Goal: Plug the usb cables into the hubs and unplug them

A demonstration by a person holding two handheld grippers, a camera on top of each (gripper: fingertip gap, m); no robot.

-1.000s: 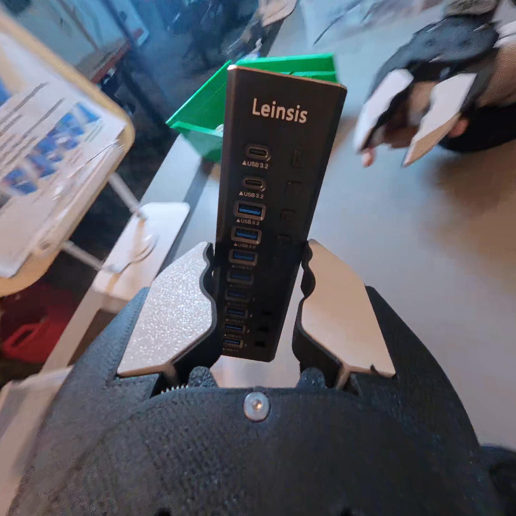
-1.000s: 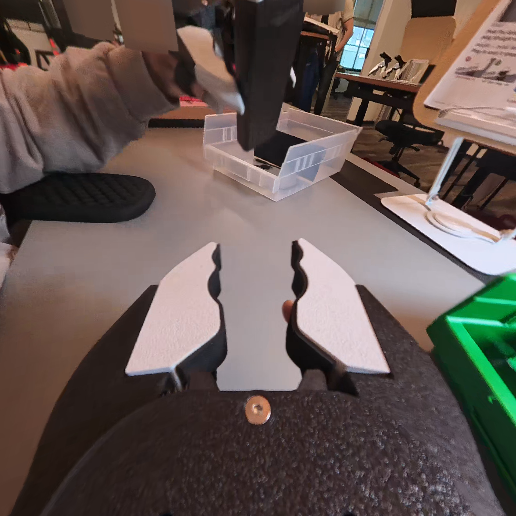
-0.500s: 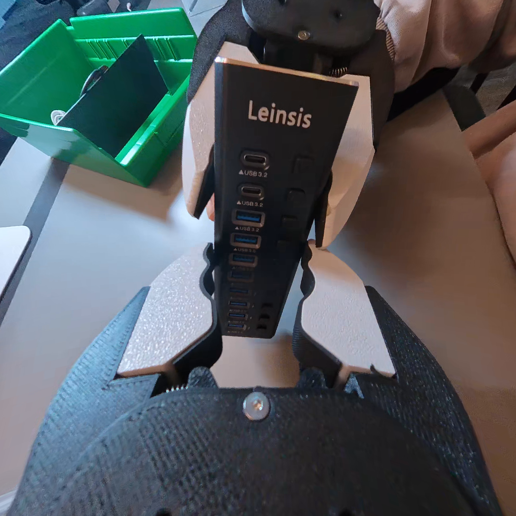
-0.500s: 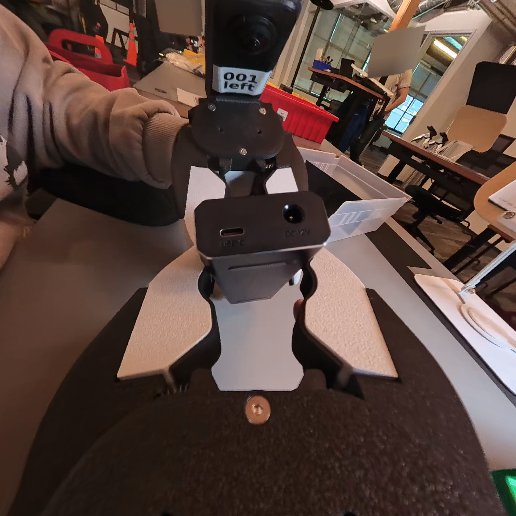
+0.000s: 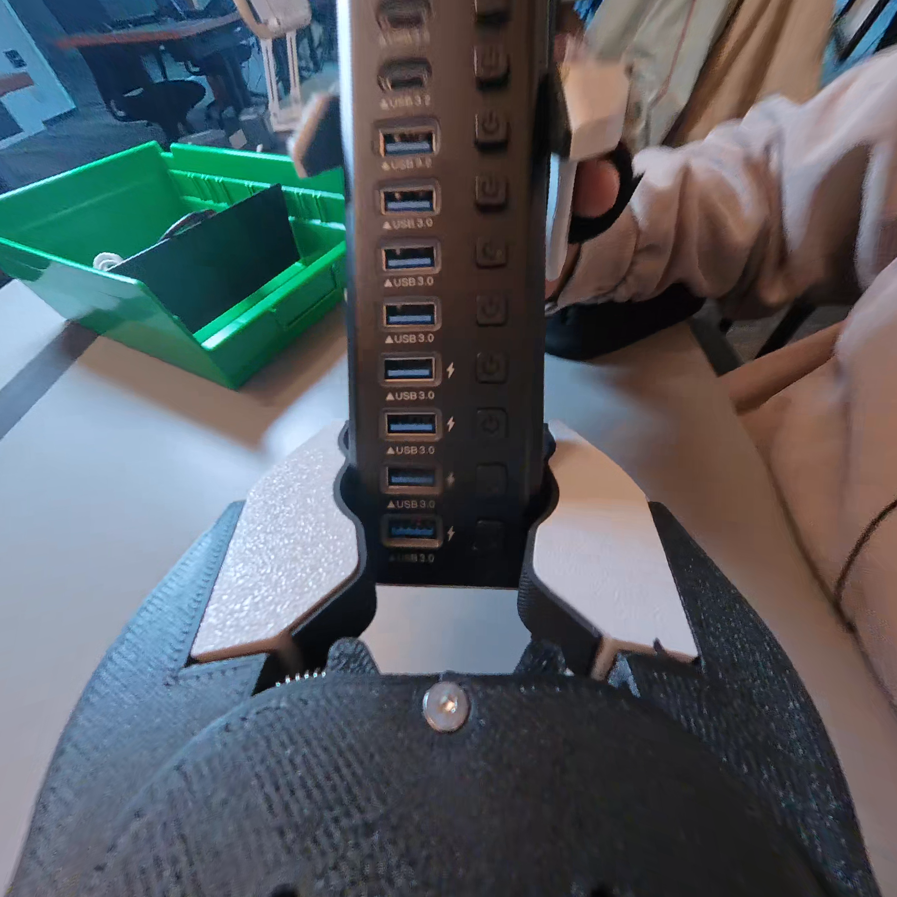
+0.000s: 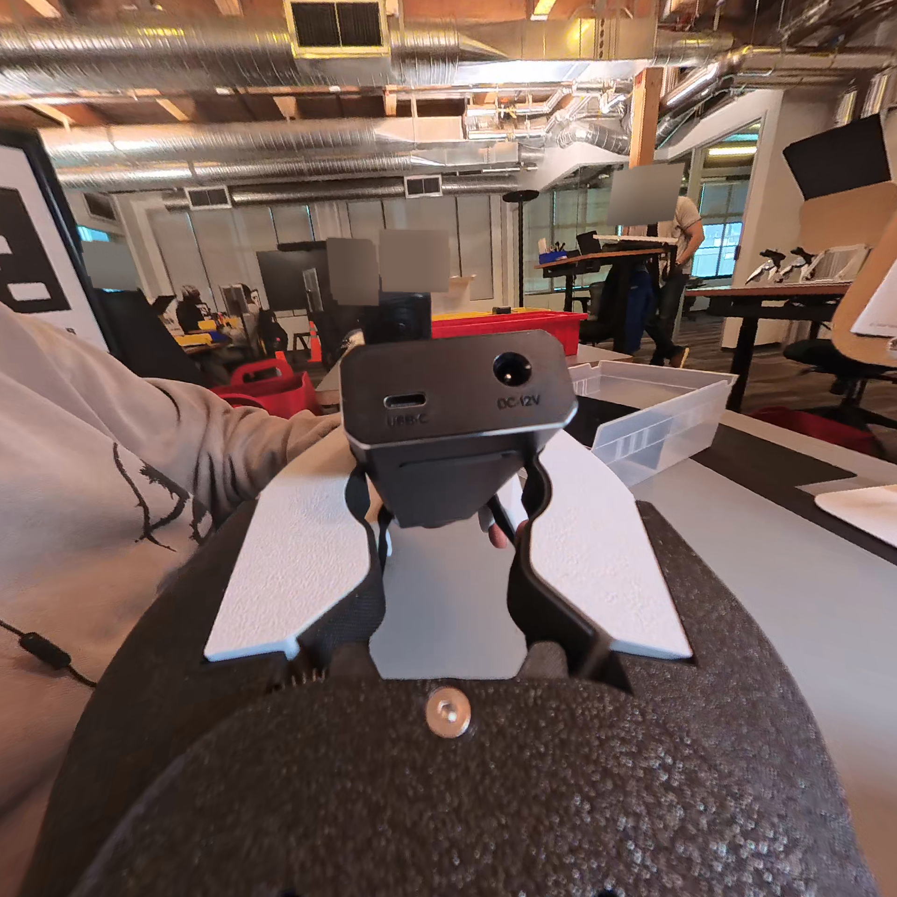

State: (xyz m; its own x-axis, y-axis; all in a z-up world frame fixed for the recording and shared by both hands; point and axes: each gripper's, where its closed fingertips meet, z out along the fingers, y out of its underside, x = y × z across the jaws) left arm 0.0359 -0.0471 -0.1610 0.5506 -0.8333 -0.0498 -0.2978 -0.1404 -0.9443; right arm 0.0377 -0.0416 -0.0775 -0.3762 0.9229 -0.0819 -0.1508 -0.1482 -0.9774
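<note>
A black USB hub (image 5: 437,291) with a column of ports is held up off the grey table (image 5: 121,461). My left gripper (image 5: 446,451) is shut on its lower end, fingers pressed to both sides. In the right wrist view the hub's end face (image 6: 451,388), with two sockets, points at the camera. My right gripper (image 6: 449,485) is closed around the hub's other end. That gripper shows blurred in the left wrist view (image 5: 582,121), beside the hub's upper part. No cable is plugged into any visible port.
A green bin (image 5: 145,301) with a black divider stands on the table at the left, with a white round thing (image 5: 104,259) inside. A clear plastic bin (image 6: 655,422) stands at the far right. The person's sleeves (image 5: 728,194) are close by. A white base plate (image 6: 864,514) lies at the right edge. The tips of one gripper are about 8 centimetres away from the tips of the other.
The right gripper came in and closed around the hub's far end. The hub has slid through my left gripper, which now holds it near the lowest ports.
</note>
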